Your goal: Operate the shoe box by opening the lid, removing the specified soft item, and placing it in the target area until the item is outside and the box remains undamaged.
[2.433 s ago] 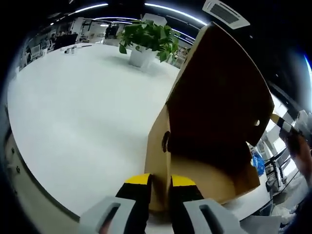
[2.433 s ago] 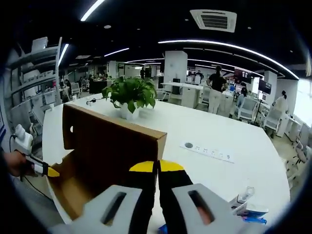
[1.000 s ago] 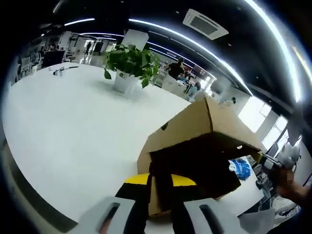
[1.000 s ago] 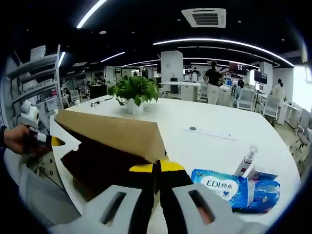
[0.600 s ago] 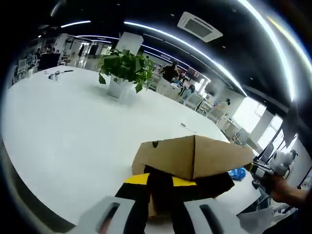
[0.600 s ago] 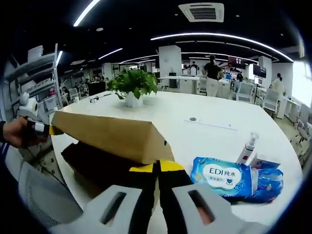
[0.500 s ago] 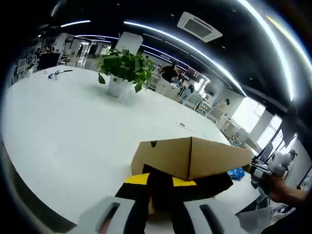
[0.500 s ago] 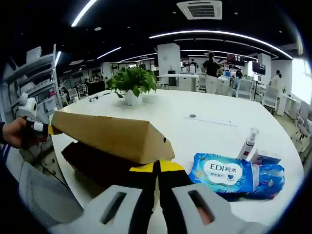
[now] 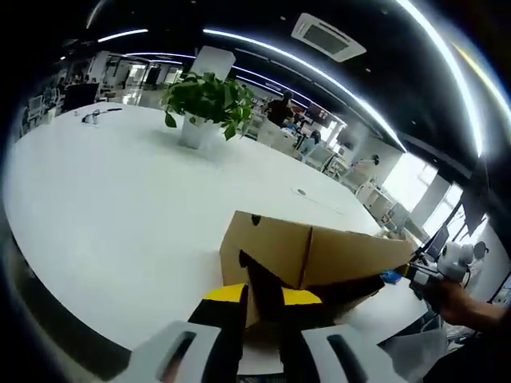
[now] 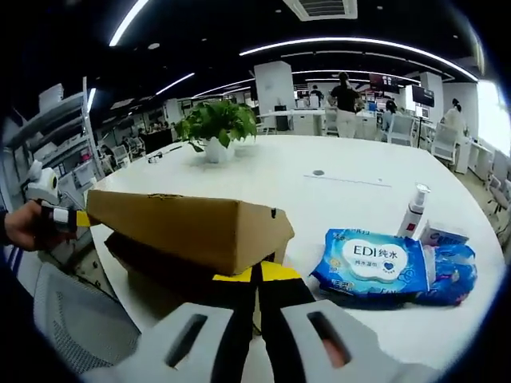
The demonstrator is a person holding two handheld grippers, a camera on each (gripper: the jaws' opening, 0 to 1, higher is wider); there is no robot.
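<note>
Sitting on the white round worktop [image 10: 375,315]: brown cardboard shoe box [image 10: 172,275], its hinged cardboard lid [image 10: 192,223] hanging low over the base, nearly closed.

Left hand-held gripper [image 9: 262,297], yellow-tipped: gripping one lid end, jaws drawn narrow with the cardboard edge between them, box lying directly ahead of the tips. Also appearing at the left edge of the right gripper view, at the far end of the lid.

Right hand-held gripper [image 10: 255,275]: jaws closed together, tips touching at the lid's near corner; cannot tell whether pinching cardboard or merely resting against it.

Lying beside the box, to its right in the right gripper view: blue packet of wet wipes [image 10: 375,262] and small white pump bottle [image 10: 413,211]. Standing further back: green potted plant [image 10: 217,128].
</note>
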